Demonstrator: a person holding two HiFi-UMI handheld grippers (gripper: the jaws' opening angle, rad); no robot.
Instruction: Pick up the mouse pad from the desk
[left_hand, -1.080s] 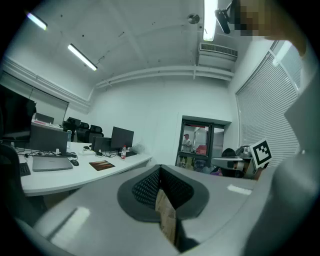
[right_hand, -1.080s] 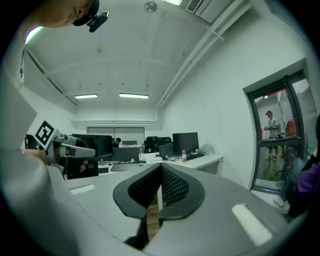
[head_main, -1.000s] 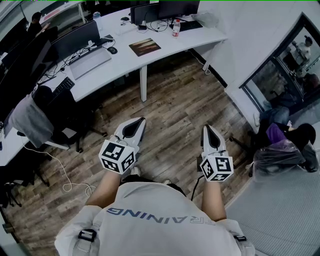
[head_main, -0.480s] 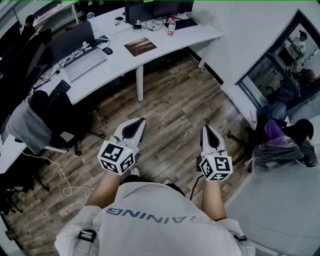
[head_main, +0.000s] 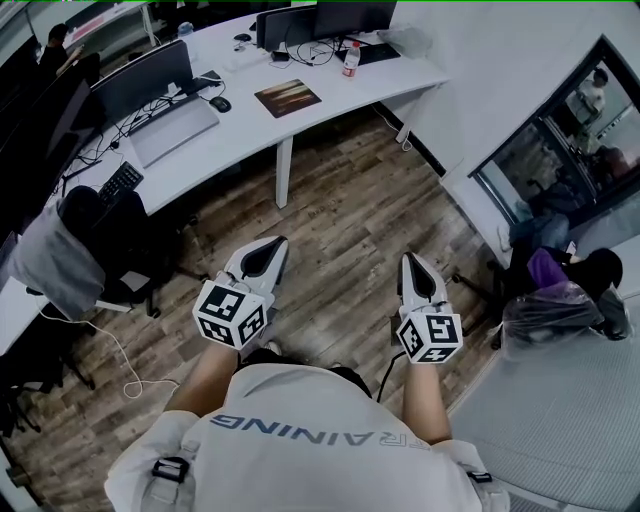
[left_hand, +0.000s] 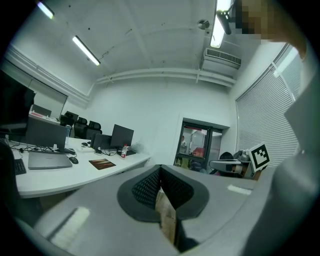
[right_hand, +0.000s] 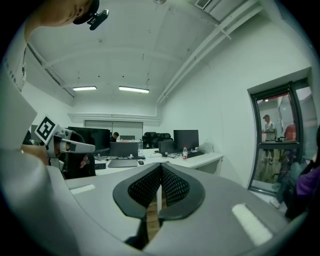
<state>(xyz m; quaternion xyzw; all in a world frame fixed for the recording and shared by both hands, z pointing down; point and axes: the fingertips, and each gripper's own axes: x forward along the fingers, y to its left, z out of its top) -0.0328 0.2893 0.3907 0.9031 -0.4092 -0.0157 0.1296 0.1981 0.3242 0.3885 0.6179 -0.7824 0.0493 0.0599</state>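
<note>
Plainly, this is the approach step: nothing is held, and the person stands on the wood-plank floor (head_main: 340, 220), well apart from the long curved white desk (head_main: 240, 140). At the far left of the head view, a black office chair draped with a grey jacket (head_main: 55, 250) is drawn up to that desk. Further along the desk top lie a flat silver laptop (head_main: 175, 128) and a small black computer mouse (head_main: 222, 103).

The left gripper (head_main: 272, 247) is held out level at waist height. Its jaws are pressed together with nothing between them. Ahead of it, on the desk, is the flat rectangular brown mouse pad (head_main: 288, 97). It lies flat on the desk top, apart from the mouse on one side and from the clear plastic water bottle with a red label (head_main: 351, 58) on the other.

The right gripper (head_main: 412, 264) is likewise closed tight and empty, tipped slightly downward. A dark-framed glass door (head_main: 560, 150) stands at the far right.

By my reading, the next move calls for walking up until the pad is within reach. Then one gripper's jaws must spread and come in low at an edge. So thin a sheet gives little to pinch, so a jaw will probably have to slip under it, perhaps after the pad is slid to the desk's rim.
</note>
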